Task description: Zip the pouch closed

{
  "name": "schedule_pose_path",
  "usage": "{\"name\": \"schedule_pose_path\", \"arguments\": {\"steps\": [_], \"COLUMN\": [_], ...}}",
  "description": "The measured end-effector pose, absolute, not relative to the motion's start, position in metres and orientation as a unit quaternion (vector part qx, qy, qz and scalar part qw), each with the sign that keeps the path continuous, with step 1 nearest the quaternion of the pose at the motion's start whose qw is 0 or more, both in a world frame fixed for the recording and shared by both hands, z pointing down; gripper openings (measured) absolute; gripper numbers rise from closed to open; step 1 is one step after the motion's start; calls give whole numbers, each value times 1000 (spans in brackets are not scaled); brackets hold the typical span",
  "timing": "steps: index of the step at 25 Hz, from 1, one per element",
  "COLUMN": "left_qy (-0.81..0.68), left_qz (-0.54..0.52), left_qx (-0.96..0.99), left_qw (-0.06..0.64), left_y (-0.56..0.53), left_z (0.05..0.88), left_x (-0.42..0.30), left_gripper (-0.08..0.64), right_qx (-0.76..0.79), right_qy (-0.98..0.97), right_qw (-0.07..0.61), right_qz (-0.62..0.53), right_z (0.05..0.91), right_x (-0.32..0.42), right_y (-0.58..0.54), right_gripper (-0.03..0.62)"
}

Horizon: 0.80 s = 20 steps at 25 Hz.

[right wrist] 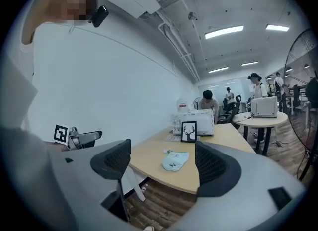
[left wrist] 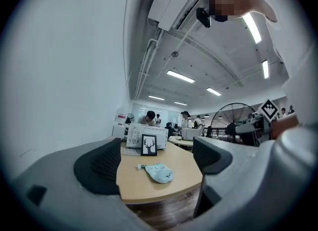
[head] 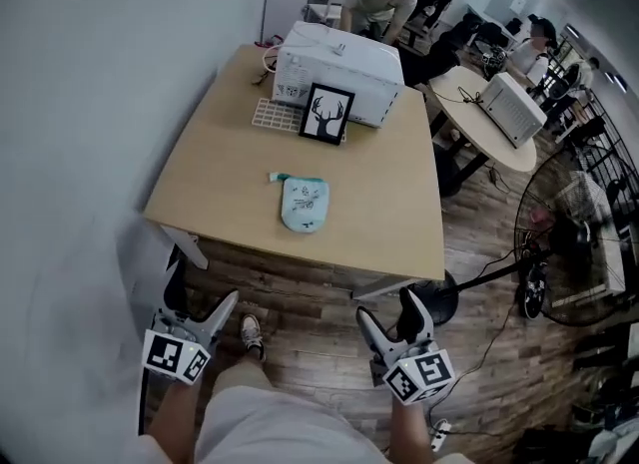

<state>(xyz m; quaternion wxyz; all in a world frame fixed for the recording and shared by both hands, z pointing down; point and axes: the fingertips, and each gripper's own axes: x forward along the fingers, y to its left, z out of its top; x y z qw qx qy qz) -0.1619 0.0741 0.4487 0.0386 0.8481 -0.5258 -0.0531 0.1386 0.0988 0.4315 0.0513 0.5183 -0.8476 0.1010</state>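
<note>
Pouch (head: 305,203): 1 – small, pale blue, lies flat near the middle of the wooden table (head: 220,173), a bit toward the near edge, apart from everything else on the top.
Pouch tab: a short greenish bit sticks out at its far-left end, prob. the zip-end tab or a loop – too small to say; zip open or shut can't be read either.
Handling (my guess): looks like soft fabric, light, limp. It'll likely slide and bunch on the smooth top if tugged w/ one gripper only. Not fragile.
Where to hold (my guess): one gripper pins the cloth at the tab end, the other pinches the slider pull and runs it along the zip line. Pull is tiny, so it needs a fingertip pinch, not a full bite.
Left gripper (head: 203,302): jaws apart, nothing between them; held low by the person's leg, well short of the table.
Right gripper (head: 391,314): jaws also spread, empty; same height, well apart from the pouch.
Progress: task not begun, no contact w/ the pouch yet.
Count, grippers: 2.
Count, far end of table: 1 framed deer picture (head: 326,114), 1 white boxy appliance (head: 339,73) behind it, 1 gridded mat (head: 272,115) beside the frame.
Count, beyond: 1 round table (head: 464,88) w/ 1 more white box (head: 512,108); 1 floor fan (head: 584,242) at right; several people in the bkgd.
</note>
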Motion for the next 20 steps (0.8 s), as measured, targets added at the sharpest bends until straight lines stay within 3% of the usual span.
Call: {"name": "schedule_pose_path", "arguments": {"steps": [9,20], "left_qy": [-490,-487], "left_qz": [-52,-33], "left_qx": [867,869], "left_qw": [73,77], "left_y": [-75,-148], "left_z": [466,479], "left_x": [-187,-173], "left_gripper": [449,449], "right_qx": [538,530], "right_qy": [-835,-838], "right_qw": [64,65], "right_qz": [94,110], "right_z": [410,427], "right_x": [99,106], "right_y": [-36,-108], "right_gripper": [388,388]}}
